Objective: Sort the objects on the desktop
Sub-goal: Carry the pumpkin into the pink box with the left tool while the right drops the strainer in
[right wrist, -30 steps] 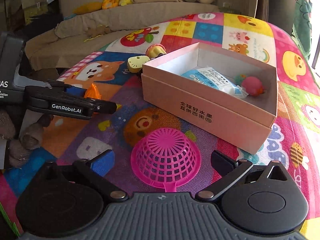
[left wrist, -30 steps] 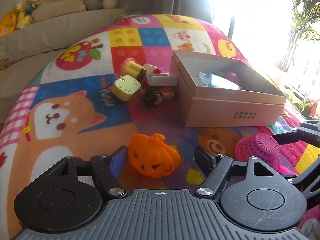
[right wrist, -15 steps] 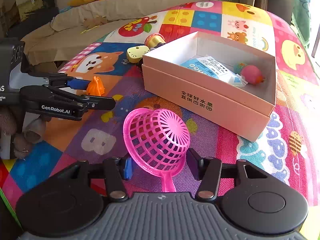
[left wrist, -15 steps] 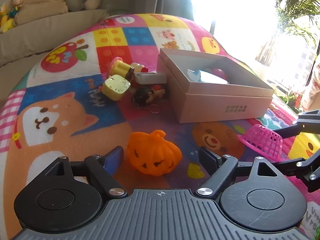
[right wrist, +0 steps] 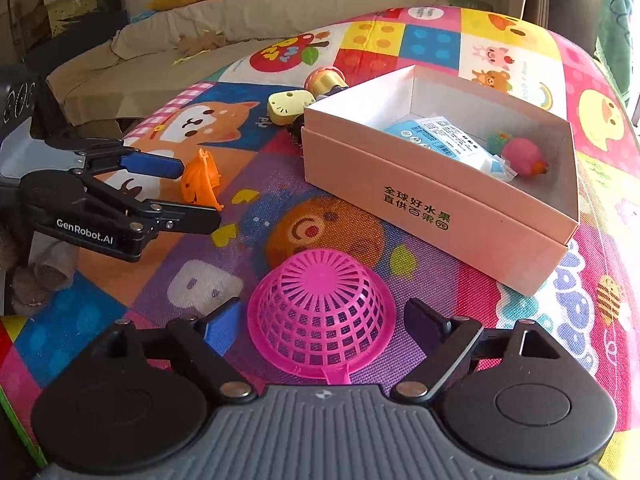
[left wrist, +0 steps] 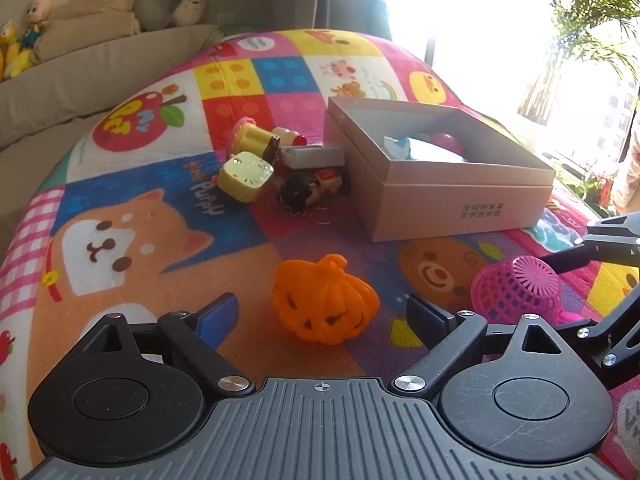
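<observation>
Left gripper [left wrist: 320,316] jaws wide open, straddling orange pumpkin toy [left wrist: 325,300] for grasp. Right gripper [right wrist: 320,320] jaws open, empty, flanking inverted pink strainer [right wrist: 320,312], lower centre.

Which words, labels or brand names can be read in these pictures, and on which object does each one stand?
"GenRobot.AI": white print on the black left tongs.
"全球好水果 直供百果园": dark print on the side of the open pink cardboard box.
"PUPPY": white letters on the colourful cartoon play mat, beside the dog.
"PET" and "MY": letters on the mat's red apple.
Blue-and-white printed packet inside the box: text too small to read.
</observation>
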{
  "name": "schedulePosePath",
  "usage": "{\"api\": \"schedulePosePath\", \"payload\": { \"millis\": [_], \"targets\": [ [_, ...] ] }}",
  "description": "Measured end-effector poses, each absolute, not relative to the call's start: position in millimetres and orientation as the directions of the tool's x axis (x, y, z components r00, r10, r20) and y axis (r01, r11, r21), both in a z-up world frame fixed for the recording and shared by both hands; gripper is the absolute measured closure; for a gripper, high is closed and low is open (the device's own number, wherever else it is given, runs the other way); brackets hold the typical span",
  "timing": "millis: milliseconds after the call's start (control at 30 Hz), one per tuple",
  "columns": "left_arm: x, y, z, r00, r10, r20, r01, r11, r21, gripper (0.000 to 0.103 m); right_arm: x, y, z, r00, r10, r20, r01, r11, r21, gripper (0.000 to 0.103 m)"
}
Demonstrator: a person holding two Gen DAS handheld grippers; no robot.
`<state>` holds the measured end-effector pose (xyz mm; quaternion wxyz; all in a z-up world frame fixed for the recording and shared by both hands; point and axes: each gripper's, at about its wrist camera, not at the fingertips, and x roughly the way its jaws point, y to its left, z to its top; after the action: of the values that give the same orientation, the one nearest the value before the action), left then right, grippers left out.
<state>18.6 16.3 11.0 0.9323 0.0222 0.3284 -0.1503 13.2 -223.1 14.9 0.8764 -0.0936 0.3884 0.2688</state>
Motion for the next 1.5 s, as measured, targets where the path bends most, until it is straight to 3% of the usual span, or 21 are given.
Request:
{"api": "schedulePosePath", "payload": {
  "millis": [100, 233, 467, 533, 700, 833, 1000, 1067, 1200, 1500],
  "targets": [
    [24, 15, 9, 0.730, -0.275, -0.626, 0.297, 0.952, -0.072, 0.016, 12, -226, 16, 0.559, 0.402, -0.725, -0.539, 0.841, 0.051, 0.025],
    [23, 11, 7, 0.729, -0.266, -0.631, 0.301, 0.952, -0.054, 0.039, 8, -230, 18, 0.561, 0.403, -0.724, -0.541, 0.840, 0.048, 0.028],
    [6, 3, 25, 0.749, -0.270, -0.605, 0.308, 0.950, -0.042, 0.041, -7, -240, 32, 0.585, 0.405, -0.703, -0.530, 0.846, 0.046, 0.029],
    [1, -2, 50, 0.770, -0.314, -0.556, 0.346, 0.937, -0.051, 0.041, -15, -245, 53, 0.639, 0.396, -0.659, -0.522, 0.853, 0.006, 0.029],
    [14, -34, 113, 0.845, -0.360, -0.396, 0.400, 0.916, 0.020, 0.041, -19, -274, 156, 0.851, 0.331, -0.407, -0.386, 0.921, -0.057, 0.029],
    [52, -73, 124, 0.835, -0.401, -0.378, 0.435, 0.900, 0.004, 0.041, 13, -295, 202, 0.913, 0.270, -0.307, -0.285, 0.958, -0.005, 0.029],
    [106, -127, 107, 0.764, -0.467, -0.445, 0.489, 0.869, -0.072, 0.039, 67, -312, 210, 0.907, 0.248, -0.341, -0.229, 0.969, 0.095, 0.029],
    [113, -134, 98, 0.761, -0.441, -0.476, 0.474, 0.879, -0.057, 0.032, 85, -313, 203, 0.903, 0.223, -0.368, -0.197, 0.975, 0.107, 0.029],
    [96, -105, 80, 0.809, -0.366, -0.460, 0.404, 0.914, -0.016, 0.008, 113, -320, 184, 0.874, 0.209, -0.439, -0.159, 0.976, 0.149, 0.029],
    [58, -34, 45, 0.796, -0.318, -0.515, 0.326, 0.942, -0.077, 0.006, 172, -300, 128, 0.794, 0.229, -0.563, -0.091, 0.961, 0.262, 0.029]
  ]
}}
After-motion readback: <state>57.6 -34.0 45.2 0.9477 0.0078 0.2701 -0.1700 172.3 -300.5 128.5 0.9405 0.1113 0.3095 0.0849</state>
